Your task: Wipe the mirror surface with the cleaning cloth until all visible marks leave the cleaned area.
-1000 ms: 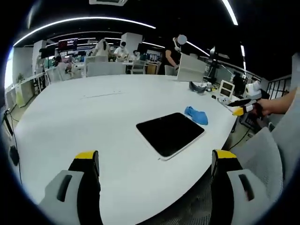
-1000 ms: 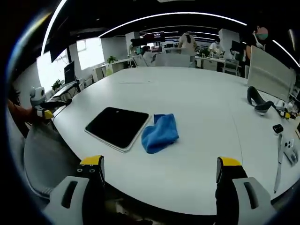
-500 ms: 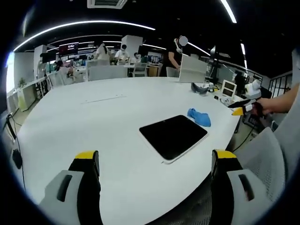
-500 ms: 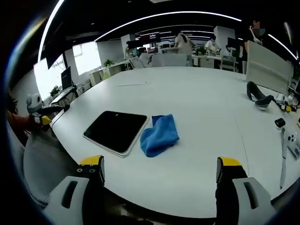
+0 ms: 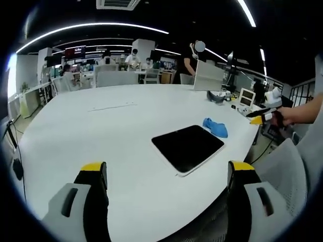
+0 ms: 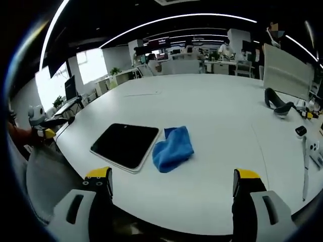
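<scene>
Blue cloth point(image 6: 173, 148) touches mirror point(image 6: 125, 145) edge on white table point(image 6: 222, 121); both grippers' jaws apart, empty.

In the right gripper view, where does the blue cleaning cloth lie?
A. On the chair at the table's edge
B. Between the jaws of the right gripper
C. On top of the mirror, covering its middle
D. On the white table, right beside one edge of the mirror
D: the blue cleaning cloth lies crumpled on the white table, against one edge of the dark mirror.

White table point(image 6: 217, 116), grey chair point(image 5: 282, 166) (beside it), headset point(image 6: 277, 103)
</scene>
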The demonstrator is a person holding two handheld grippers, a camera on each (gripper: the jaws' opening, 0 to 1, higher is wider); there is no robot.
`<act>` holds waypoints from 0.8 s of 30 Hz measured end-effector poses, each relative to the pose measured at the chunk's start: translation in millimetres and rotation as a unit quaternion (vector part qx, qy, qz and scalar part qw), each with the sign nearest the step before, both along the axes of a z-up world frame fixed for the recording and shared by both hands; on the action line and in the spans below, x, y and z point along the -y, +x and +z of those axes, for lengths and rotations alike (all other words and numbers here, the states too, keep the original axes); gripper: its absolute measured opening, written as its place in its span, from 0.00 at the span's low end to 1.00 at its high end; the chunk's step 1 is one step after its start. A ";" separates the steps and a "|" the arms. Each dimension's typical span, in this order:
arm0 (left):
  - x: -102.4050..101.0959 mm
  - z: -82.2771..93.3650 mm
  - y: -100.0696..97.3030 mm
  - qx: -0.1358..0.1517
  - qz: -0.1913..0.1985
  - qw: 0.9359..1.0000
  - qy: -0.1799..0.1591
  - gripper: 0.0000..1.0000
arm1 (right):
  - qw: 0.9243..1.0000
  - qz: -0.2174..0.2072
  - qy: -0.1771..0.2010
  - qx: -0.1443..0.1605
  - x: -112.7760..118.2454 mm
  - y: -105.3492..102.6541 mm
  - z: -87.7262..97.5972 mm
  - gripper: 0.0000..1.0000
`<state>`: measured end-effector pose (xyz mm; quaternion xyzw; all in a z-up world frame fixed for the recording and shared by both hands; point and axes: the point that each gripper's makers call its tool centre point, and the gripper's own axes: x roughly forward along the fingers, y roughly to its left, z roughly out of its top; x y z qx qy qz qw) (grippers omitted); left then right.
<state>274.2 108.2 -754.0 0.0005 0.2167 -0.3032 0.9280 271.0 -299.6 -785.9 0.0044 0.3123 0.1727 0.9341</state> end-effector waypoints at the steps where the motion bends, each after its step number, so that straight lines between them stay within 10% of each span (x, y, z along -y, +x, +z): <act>1: 0.8 0.0 -0.2 -0.001 -0.001 1.000 -0.002 0.99 | 1.000 0.001 -0.001 0.000 0.6 -0.5 0.0 0.98; 24: -0.3 4.3 0.3 0.002 0.008 1.000 -0.001 0.99 | 1.000 -0.009 0.001 0.016 12.0 21.7 23.0 0.98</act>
